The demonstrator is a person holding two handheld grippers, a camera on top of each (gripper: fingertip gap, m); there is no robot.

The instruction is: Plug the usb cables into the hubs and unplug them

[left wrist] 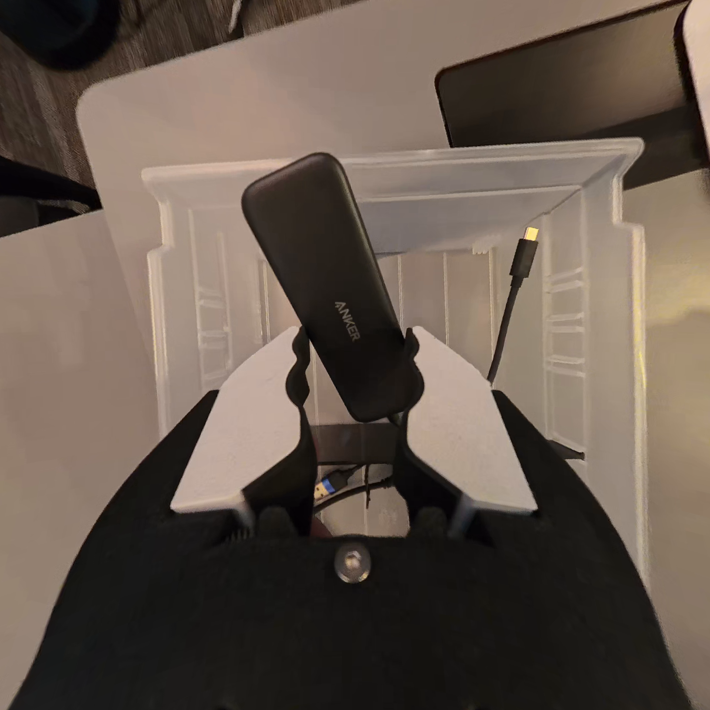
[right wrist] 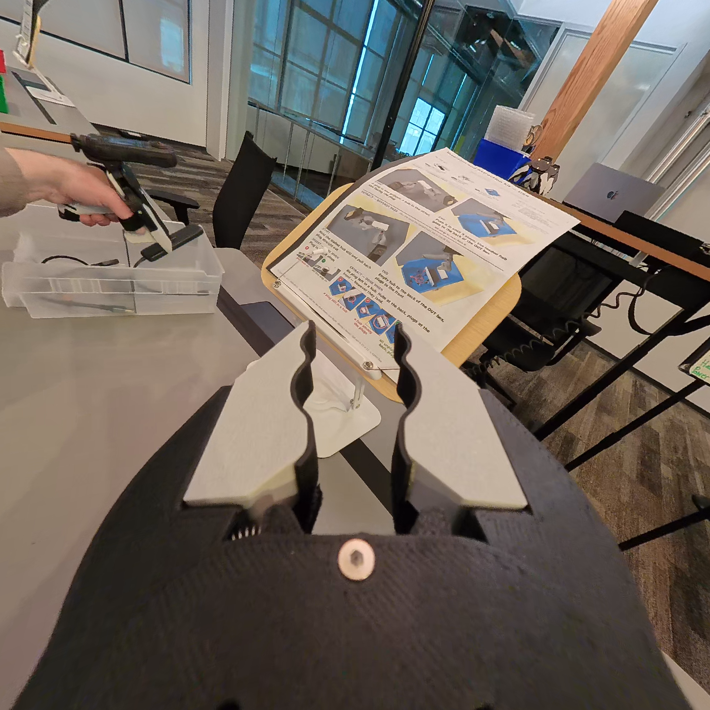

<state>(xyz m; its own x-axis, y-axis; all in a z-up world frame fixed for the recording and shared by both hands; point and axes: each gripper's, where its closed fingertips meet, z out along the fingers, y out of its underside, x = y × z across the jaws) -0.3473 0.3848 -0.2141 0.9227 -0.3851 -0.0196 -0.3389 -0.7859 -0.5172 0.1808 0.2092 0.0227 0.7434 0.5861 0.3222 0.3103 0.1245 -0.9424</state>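
Hub pickup step, by my reading: left tongs (left wrist: 355,342) clamp the flat black rectangular USB hub (left wrist: 322,276) at frame centre, raised over the clear plastic bin (left wrist: 599,307) on the grey table (left wrist: 57,345). Hub's black tail cable with USB-C plug (left wrist: 518,269) dangles right of centre. Right tongs (right wrist: 355,345) gape partly, empty. Next: right tongs fetch a plug and line it up with a port.

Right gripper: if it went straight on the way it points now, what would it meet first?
Probably the instruction sheet on its tilted wooden stand; the open right gripper points at its lower edge, though depth is unclear.
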